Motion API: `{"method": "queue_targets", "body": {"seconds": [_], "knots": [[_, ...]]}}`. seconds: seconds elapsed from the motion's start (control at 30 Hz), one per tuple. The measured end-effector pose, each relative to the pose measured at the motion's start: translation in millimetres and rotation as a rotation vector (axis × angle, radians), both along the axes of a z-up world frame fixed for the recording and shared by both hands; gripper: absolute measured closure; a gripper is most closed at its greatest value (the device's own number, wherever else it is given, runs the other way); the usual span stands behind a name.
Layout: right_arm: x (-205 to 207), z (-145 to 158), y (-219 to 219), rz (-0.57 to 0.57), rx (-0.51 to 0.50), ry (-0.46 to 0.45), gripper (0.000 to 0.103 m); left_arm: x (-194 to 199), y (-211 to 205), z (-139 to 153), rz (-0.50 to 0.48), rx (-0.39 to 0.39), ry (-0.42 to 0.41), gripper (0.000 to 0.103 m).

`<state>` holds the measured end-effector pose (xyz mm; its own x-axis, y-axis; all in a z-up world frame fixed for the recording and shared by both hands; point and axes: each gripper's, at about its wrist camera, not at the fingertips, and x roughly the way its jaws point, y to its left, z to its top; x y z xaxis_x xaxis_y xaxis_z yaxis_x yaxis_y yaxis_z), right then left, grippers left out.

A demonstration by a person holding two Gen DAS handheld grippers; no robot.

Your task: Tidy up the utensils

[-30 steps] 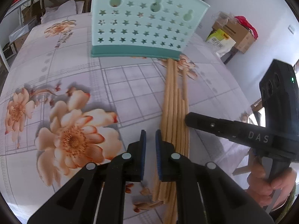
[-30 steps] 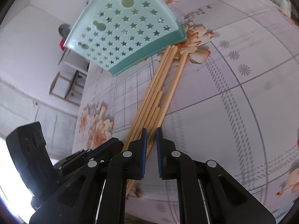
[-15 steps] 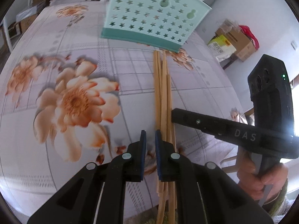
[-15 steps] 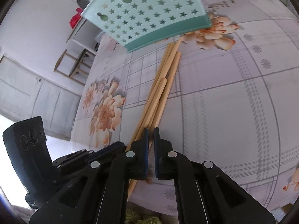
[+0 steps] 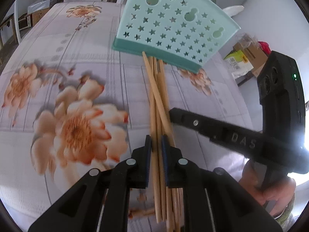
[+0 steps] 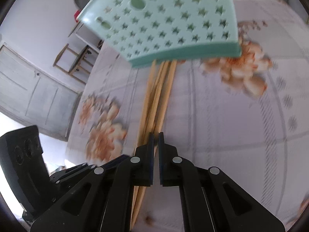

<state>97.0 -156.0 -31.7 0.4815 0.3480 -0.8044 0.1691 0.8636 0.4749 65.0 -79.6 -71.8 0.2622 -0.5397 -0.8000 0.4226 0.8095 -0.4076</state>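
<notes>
A bundle of wooden chopsticks (image 5: 157, 96) lies on the floral tablecloth, its far ends at the foot of a mint green utensil holder (image 5: 173, 27) with star holes. My left gripper (image 5: 156, 145) straddles the bundle's near part with its jaws narrowly apart around a few sticks. My right gripper (image 6: 156, 141) is shut and empty, its tips against the right side of the chopsticks (image 6: 158, 90); it shows as a black arm in the left wrist view (image 5: 212, 127). The holder (image 6: 166, 21) stands just beyond.
The table's near edge lies right under both grippers. Cardboard boxes (image 5: 249, 56) stand on the floor past the right edge. A wooden stool (image 6: 77, 60) and white cabinet doors (image 6: 34, 89) are past the left edge.
My left gripper has shifted right over the chopsticks and now straddles them. My right gripper has closed in against the bundle, and one stick now lies crossed over the others.
</notes>
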Motion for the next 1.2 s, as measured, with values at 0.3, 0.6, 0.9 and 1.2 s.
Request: {"method": "queue_targets", "body": {"seconds": [0.3,0.6,0.9,1.2], "knots": [[-7,3,-30,-0.065,0.051,-0.045,0.092,-1,17,4,-0.012,0.008,-0.017,0.079],[-32,6,-48,-0.058,0.137,-0.036,0.078,8,37,7,-0.004,0.034,-0.005,0.073],[-38,0,-57,-0.063,0.215,-0.003,0.075,31,32,11,-0.003,0.037,0.028,0.071],[-31,-5,-62,-0.058,0.248,0.016,0.074,70,1,15,-0.028,0.052,0.015,0.064]]}}
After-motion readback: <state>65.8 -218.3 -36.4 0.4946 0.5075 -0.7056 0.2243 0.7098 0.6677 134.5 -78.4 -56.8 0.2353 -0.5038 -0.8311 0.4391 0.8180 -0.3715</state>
